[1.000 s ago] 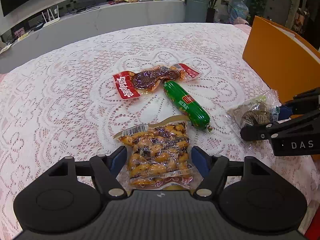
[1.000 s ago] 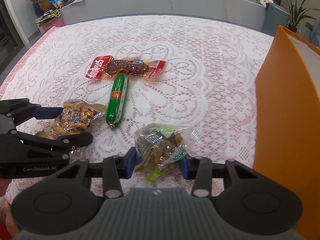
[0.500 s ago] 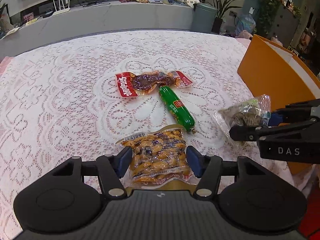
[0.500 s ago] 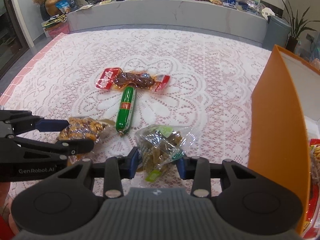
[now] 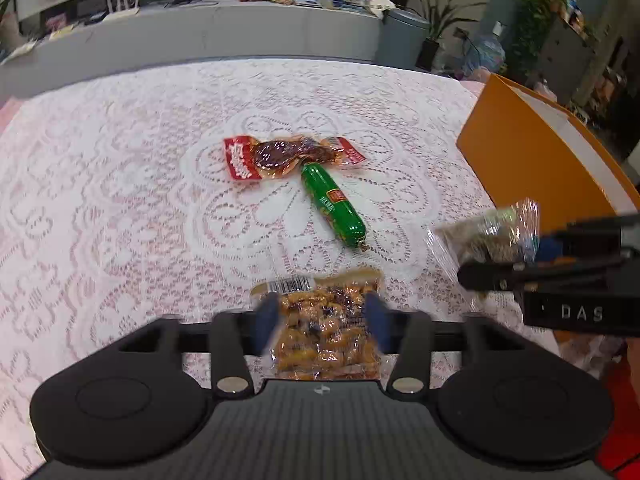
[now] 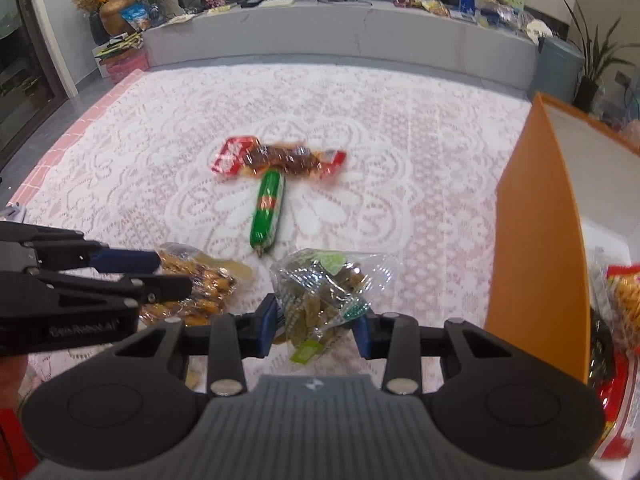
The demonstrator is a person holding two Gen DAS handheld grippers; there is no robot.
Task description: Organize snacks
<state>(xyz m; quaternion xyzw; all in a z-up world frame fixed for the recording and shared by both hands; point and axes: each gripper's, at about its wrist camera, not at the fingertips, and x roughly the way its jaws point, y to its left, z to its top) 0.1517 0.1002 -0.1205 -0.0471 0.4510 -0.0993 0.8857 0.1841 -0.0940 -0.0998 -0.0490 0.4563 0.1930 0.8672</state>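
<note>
My left gripper point(image 5: 322, 320) has a yellow-brown snack pack point(image 5: 326, 344) pinched between its blue pads, and its jaws are opening slightly. In the right wrist view the same left gripper point(image 6: 172, 274) reaches in from the left with that pack point(image 6: 200, 288). A clear bag of green-brown snacks point(image 6: 328, 284) is held by my right gripper point(image 6: 316, 326), which is shut on it; the left wrist view shows this right gripper point(image 5: 500, 258) and the clear bag point(image 5: 488, 236) at the right. A green sausage point(image 5: 332, 206) and a red meat pack point(image 5: 280, 156) lie mid-table.
An orange box point(image 6: 536, 232) stands open on the right, with a red and yellow snack pack point(image 6: 624, 292) inside. White lace cloth point(image 5: 120, 200) covers the table. A grey counter point(image 6: 360, 40) runs behind the far edge.
Both grippers have risen and drawn back with their packs. The left jaws closed in on the yellow pack. The sausage and the meat pack have stayed put.
</note>
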